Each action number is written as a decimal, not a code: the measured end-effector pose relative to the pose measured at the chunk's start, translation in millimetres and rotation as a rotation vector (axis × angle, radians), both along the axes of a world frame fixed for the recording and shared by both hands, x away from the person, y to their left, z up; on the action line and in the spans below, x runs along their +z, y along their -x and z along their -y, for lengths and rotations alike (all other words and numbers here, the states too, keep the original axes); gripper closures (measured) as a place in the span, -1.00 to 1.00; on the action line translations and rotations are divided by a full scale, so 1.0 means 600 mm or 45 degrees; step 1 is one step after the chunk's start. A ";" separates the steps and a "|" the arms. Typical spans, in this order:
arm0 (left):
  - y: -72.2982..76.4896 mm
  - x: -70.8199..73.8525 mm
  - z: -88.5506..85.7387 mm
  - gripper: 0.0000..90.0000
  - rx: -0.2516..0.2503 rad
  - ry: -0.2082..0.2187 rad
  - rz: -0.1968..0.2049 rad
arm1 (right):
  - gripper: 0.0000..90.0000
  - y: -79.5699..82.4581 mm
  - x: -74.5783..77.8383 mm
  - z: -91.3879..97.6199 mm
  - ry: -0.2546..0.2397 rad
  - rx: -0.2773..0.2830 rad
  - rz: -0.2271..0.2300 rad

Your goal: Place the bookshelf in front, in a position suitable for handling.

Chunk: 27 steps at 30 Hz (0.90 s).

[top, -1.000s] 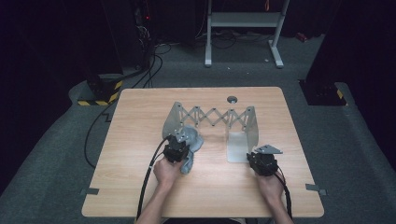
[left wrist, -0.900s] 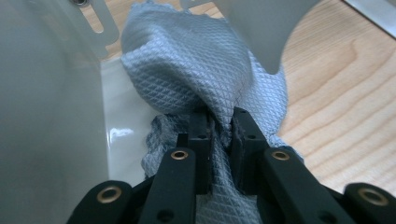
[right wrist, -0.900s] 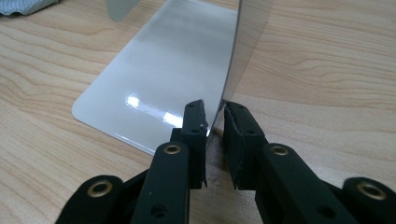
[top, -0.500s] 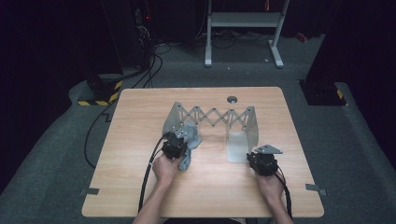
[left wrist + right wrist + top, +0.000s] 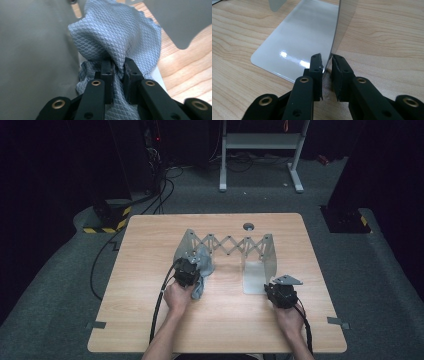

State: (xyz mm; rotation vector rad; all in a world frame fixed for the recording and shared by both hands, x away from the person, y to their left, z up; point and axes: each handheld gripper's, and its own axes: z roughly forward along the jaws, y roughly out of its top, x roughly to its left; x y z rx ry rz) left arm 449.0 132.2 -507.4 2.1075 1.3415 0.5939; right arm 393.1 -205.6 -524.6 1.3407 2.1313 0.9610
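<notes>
I see a wooden table (image 5: 150,320) on grey carpet, with dark room surrounds, floor cables and a white stand behind. My left gripper (image 5: 117,66) reaches forward at the table's left-centre, jaws clamped on a grey quilted cloth (image 5: 120,32) against the left plate of a grey expanding metal rack (image 5: 230,245). My right gripper (image 5: 326,65) sits at the rack's right end, jaws astride the upright plate's edge, pads at or nearly at the metal; whether it grips I cannot tell.
</notes>
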 end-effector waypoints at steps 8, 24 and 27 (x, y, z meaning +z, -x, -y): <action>-0.010 0.002 0.029 0.78 -0.062 0.002 0.012 | 0.76 0.000 0.000 0.000 0.001 0.000 0.001; -0.034 0.003 0.011 0.78 0.012 0.001 -0.016 | 0.76 0.000 0.000 0.000 -0.005 -0.002 -0.004; -0.039 0.002 0.018 0.78 -0.004 0.017 -0.017 | 0.76 0.000 0.000 0.000 -0.006 -0.002 -0.005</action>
